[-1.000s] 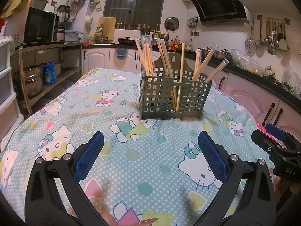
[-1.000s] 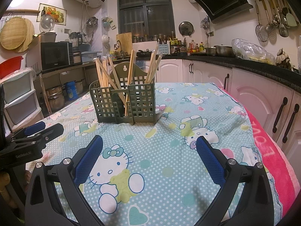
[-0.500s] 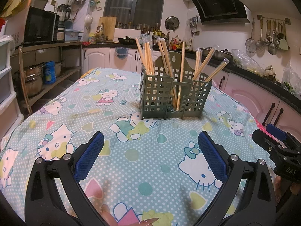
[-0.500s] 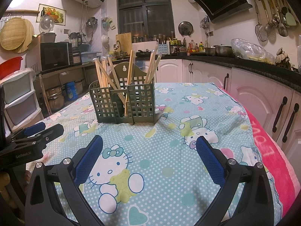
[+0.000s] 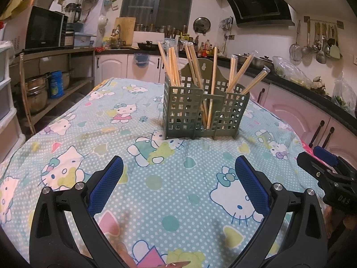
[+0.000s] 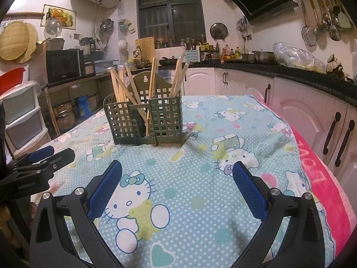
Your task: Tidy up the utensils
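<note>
Both grippers idle, holder already full of chopsticks

From my remote seat: the green utensil holder (image 5: 202, 109) stands upright on the Hello Kitty tablecloth (image 5: 156, 178), wooden chopsticks (image 5: 171, 65) leaning out of its compartments. My left gripper (image 5: 178, 178) hovers well short of the holder, fingers spread wide, nothing between them. My right gripper (image 6: 177, 179) sits the same way, spread and empty, off to the holder's near right side.

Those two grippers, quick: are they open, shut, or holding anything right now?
Left gripper: open, fingers wide apart, holding nothing.
Right gripper: open, fingers wide apart, holding nothing.
</note>
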`<action>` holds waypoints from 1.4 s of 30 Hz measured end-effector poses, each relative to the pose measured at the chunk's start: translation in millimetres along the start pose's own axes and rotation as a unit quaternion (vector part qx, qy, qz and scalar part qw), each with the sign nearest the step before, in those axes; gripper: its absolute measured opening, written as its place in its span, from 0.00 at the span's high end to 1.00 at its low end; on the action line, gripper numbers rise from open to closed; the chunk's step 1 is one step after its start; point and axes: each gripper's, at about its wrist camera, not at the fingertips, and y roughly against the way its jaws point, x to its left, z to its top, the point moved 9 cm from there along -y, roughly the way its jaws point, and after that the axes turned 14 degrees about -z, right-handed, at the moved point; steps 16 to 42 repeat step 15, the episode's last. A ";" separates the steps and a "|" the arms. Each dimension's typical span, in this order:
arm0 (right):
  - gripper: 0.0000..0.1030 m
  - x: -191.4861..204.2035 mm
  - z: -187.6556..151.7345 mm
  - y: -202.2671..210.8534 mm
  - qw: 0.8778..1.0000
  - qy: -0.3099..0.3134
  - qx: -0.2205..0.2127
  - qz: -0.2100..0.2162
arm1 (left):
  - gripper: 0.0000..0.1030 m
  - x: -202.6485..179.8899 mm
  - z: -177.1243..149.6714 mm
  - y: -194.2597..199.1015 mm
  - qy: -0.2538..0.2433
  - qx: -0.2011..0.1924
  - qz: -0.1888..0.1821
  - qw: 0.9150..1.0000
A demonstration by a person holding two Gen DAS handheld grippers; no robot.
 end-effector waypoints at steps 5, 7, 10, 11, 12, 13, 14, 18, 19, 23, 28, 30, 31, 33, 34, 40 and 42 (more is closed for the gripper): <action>0.06 -9.3 -0.9 -6.8 1.000 -0.021 0.019 -0.008 | 0.11 7.6 -1.8 -2.8 0.019 0.005 0.014 1.000; 0.06 -15.2 -0.1 -10.5 0.999 -0.026 0.027 -0.014 | 0.11 11.7 -1.2 -1.1 0.029 0.004 0.016 0.999; 0.06 -34.9 3.6 -23.1 0.998 -0.022 0.047 -0.047 | 0.11 28.2 -0.3 -1.8 0.052 0.019 0.023 0.998; 0.06 -44.3 4.2 -29.7 0.996 -0.021 0.059 -0.060 | 0.11 36.7 0.1 -2.0 0.059 0.025 0.029 0.998; 0.06 -54.2 4.1 -37.1 0.994 -0.020 0.073 -0.073 | 0.11 47.2 0.6 -1.7 0.066 0.031 0.041 0.996; 0.06 -68.6 3.5 -48.1 0.991 -0.019 0.093 -0.094 | 0.11 63.5 2.7 -1.4 0.076 0.039 0.060 0.995; 0.06 -83.5 1.4 -60.3 0.986 -0.015 0.115 -0.117 | 0.11 76.2 3.9 -0.5 0.083 0.045 0.077 0.993; 0.06 -94.6 -1.8 -69.2 0.982 -0.012 0.133 -0.132 | 0.11 91.1 5.0 0.5 0.092 0.052 0.097 0.990; 0.06 -94.6 -1.8 -69.2 0.982 -0.012 0.133 -0.132 | 0.11 91.1 5.0 0.5 0.092 0.052 0.097 0.990; 0.06 -94.6 -1.8 -69.2 0.982 -0.012 0.133 -0.132 | 0.11 91.1 5.0 0.5 0.092 0.052 0.097 0.990; 0.06 -94.6 -1.8 -69.2 0.982 -0.012 0.133 -0.132 | 0.11 91.1 5.0 0.5 0.092 0.052 0.097 0.990; 0.06 -94.6 -1.8 -69.2 0.982 -0.012 0.133 -0.132 | 0.11 91.1 5.0 0.5 0.092 0.052 0.097 0.990; 0.06 -94.6 -1.8 -69.2 0.982 -0.012 0.133 -0.132 | 0.11 91.1 5.0 0.5 0.092 0.052 0.097 0.990; 0.06 -94.6 -1.8 -69.2 0.982 -0.012 0.133 -0.132 | 0.11 91.1 5.0 0.5 0.092 0.052 0.097 0.990; 0.06 -94.6 -1.8 -69.2 0.982 -0.012 0.133 -0.132 | 0.11 91.1 5.0 0.5 0.092 0.052 0.097 0.990; 0.06 -94.6 -1.8 -69.2 0.982 -0.012 0.133 -0.132 | 0.11 91.1 5.0 0.5 0.092 0.052 0.097 0.990; 0.06 -94.6 -1.8 -69.2 0.982 -0.012 0.133 -0.132 | 0.11 91.1 5.0 0.5 0.092 0.052 0.097 0.990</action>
